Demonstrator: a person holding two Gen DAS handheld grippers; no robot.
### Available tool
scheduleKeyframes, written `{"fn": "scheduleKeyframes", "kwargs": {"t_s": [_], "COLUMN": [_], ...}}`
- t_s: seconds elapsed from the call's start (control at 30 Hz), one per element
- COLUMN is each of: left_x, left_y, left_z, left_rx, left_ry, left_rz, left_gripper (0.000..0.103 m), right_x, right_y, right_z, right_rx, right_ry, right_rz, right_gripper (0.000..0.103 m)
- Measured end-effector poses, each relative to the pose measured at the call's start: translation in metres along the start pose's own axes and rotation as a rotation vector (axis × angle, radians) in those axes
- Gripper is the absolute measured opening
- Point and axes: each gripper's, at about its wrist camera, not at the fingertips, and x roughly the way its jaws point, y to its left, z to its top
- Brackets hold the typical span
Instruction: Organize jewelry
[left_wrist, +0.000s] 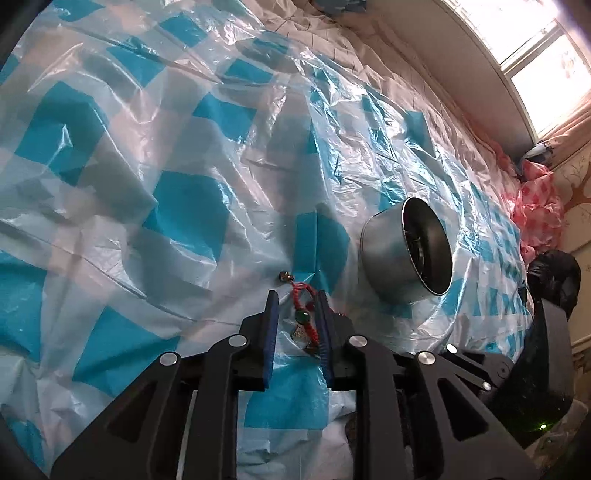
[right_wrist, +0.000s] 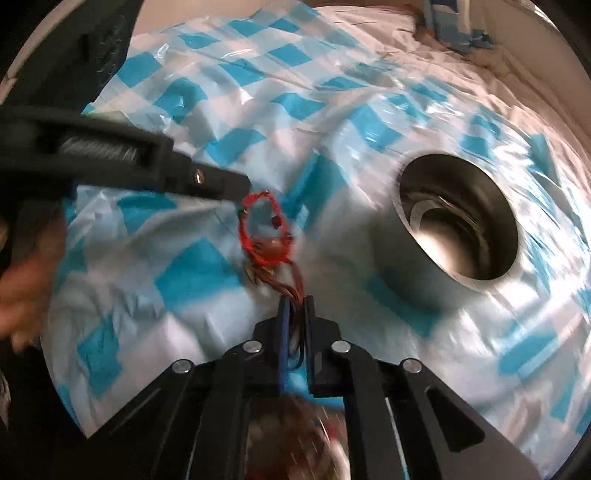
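Gripping braided red cord bracelet (right_wrist: 264, 230), round steel tin (right_wrist: 458, 221) nearby.

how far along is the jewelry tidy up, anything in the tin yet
Done: the metal tin already holds some pale, curved pieces, too blurred to name. In hand: both tongs, left and right, grip the red cord bracelet over the checked plastic sheet. Left: dropping it into the tin.

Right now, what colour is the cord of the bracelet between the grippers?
Red, on the bracelet; it shows best in the right wrist view.
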Motion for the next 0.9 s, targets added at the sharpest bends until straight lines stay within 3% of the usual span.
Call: {"fn": "scheduleKeyframes", "kwargs": {"t_s": [0.13, 0.33, 0.37, 0.4, 0.43, 0.47, 0.53, 0.63, 0.67, 0.7, 0.73, 0.8, 0.9], "left_x": [0.006, 0.022, 0.025, 0.029, 0.030, 0.031, 0.031, 0.025, 0.023, 0.020, 0.016, 0.009, 0.000], "left_y": [-0.010, -0.024, -0.025, -0.027, -0.028, -0.029, -0.034, -0.036, -0.036, -0.036, -0.036, -0.038, -0.045], "left_z": [-0.001, -0.002, -0.002, -0.002, -0.002, -0.002, -0.002, -0.001, -0.001, -0.001, 0.000, 0.002, 0.003], "left_rx": [0.026, 0.093, 0.102, 0.108, 0.111, 0.119, 0.144, 0.156, 0.154, 0.148, 0.142, 0.134, 0.142], "left_ry": [0.009, 0.006, 0.013, 0.010, 0.006, 0.005, 0.001, -0.014, -0.018, -0.025, -0.034, -0.055, -0.085], "left_rz": [0.008, 0.142, 0.162, 0.186, 0.193, 0.197, 0.196, 0.180, 0.175, 0.163, 0.149, 0.117, 0.073], "left_gripper": [0.029, 0.045, 0.045, 0.045, 0.040, 0.026, 0.010, 0.005, 0.005, 0.004, 0.004, 0.004, 0.004], "right_x": [-0.017, -0.028, -0.026, -0.022, -0.019, -0.019, -0.014, 0.000, 0.006, 0.015, 0.019, 0.014, -0.006], "right_y": [-0.013, -0.026, -0.030, -0.033, -0.035, -0.035, -0.029, -0.014, -0.009, -0.003, -0.001, -0.001, -0.011], "right_z": [-0.018, -0.016, -0.017, -0.017, -0.016, -0.015, -0.006, 0.009, 0.010, 0.009, 0.008, 0.007, -0.001], "right_rx": [0.043, 0.097, 0.108, 0.122, 0.132, 0.132, 0.110, 0.050, 0.025, -0.010, -0.025, -0.017, 0.020], "right_ry": [-0.029, -0.092, -0.086, -0.080, -0.083, -0.099, -0.120, -0.116, -0.104, -0.072, -0.055, -0.049, -0.078], "right_rz": [-0.014, -0.004, 0.004, 0.004, 0.015, 0.030, 0.052, 0.025, 0.014, 0.007, 0.006, 0.034, 0.014], "right_gripper": [0.008, 0.008, 0.013, 0.039, 0.055, 0.068, 0.068, 0.068, 0.066, 0.039, 0.031, 0.003, 0.004]}}
